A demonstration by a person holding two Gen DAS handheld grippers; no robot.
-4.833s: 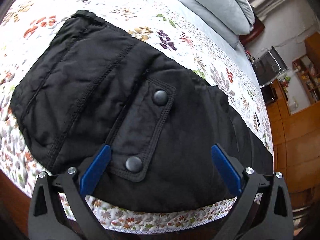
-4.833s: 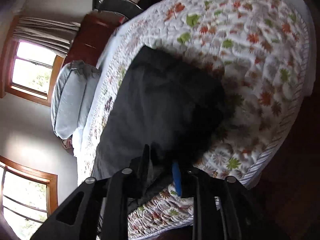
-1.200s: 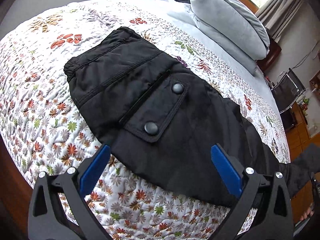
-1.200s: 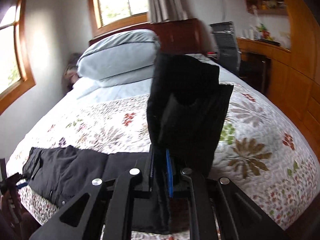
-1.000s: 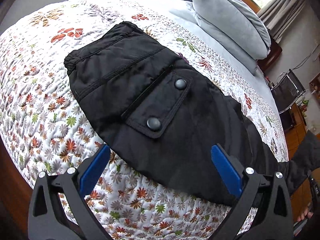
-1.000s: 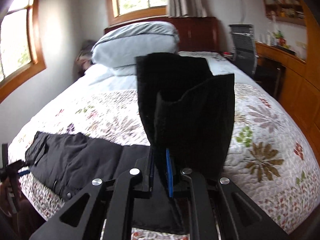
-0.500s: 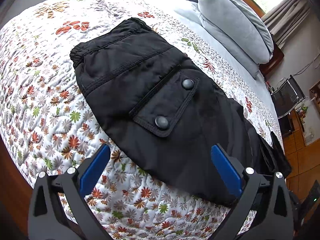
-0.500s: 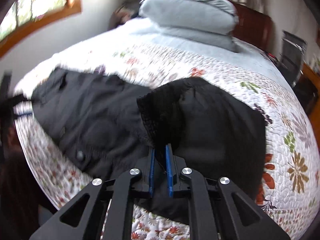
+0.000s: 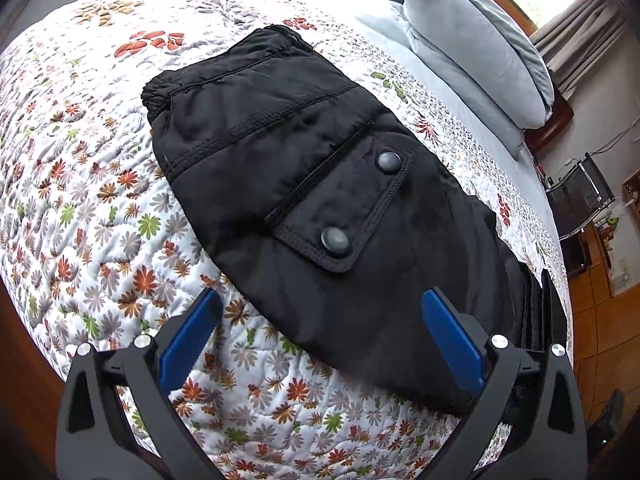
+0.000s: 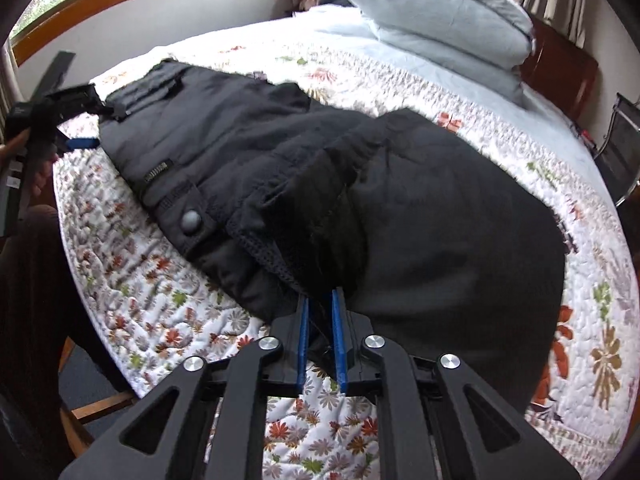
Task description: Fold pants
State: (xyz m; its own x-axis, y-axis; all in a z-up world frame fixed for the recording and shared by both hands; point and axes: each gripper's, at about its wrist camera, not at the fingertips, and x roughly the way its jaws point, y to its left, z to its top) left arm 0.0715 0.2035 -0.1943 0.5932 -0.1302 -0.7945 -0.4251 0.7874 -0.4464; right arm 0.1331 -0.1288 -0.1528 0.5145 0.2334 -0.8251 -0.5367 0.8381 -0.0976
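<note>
Black padded pants (image 9: 304,168) lie on the floral quilt, waistband far left, a flap pocket with two snaps in the middle. My left gripper (image 9: 320,340) is open and empty, hovering over the pants' near edge. In the right wrist view the pants (image 10: 440,216) are doubled over, the leg ends laid back on the upper part. My right gripper (image 10: 320,312) is shut on the black leg hem, low over the folded cloth. The left gripper (image 10: 76,142) shows at the far left there.
The floral quilt (image 9: 80,208) covers the bed, with grey pillows (image 9: 480,48) at the head. A wooden headboard (image 10: 560,68) and a chair (image 10: 624,140) stand beyond. Wooden floor and cabinets (image 9: 600,300) lie to the right of the bed.
My right gripper has carried the raised leg ends leftward and down onto the upper pants, making a fold. My left gripper has drawn back slightly and stays open.
</note>
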